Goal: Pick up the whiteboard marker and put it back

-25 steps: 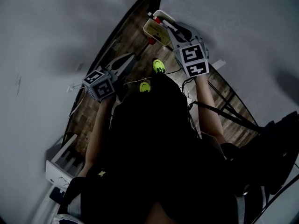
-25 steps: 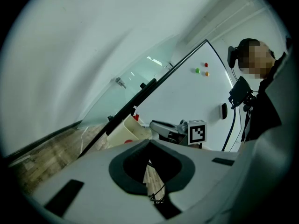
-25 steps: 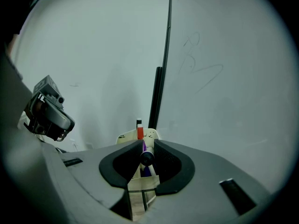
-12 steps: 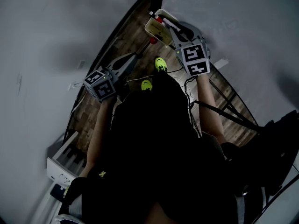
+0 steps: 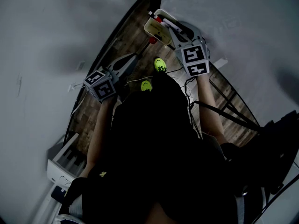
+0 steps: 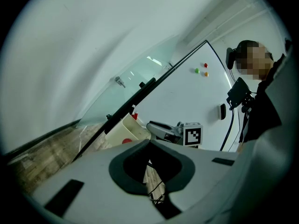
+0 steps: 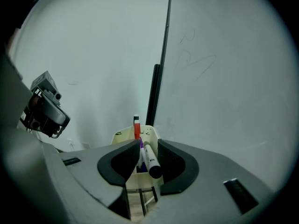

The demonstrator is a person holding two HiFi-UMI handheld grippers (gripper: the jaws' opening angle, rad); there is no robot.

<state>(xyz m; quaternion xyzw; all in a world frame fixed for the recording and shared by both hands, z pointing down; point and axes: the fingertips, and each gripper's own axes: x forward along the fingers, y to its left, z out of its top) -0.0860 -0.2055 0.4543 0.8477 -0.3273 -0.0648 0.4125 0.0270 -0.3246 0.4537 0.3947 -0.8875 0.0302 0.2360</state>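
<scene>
A white whiteboard marker with a black cap [image 7: 149,159] leans out of the cream holder [image 7: 122,135], which hangs at the whiteboard's edge. My right gripper [image 7: 148,149] is around the marker; its jaws have just been opening. A gap shows on the marker's left side, so the pads do not press it. A red marker [image 7: 136,127] and a purple one [image 7: 140,149] stand in the same holder [image 5: 155,29]. In the head view, my right gripper [image 5: 167,28] reaches into it. My left gripper [image 5: 135,56] hangs lower left, shut on nothing [image 6: 149,142].
The whiteboard [image 7: 224,69] has a black frame bar [image 7: 153,94] beside the holder. Small coloured magnets [image 6: 201,70] stick to the board. Below are a wooden floor [image 5: 93,113], the person's green shoes [image 5: 159,65], cables and a white shelf [image 5: 60,162].
</scene>
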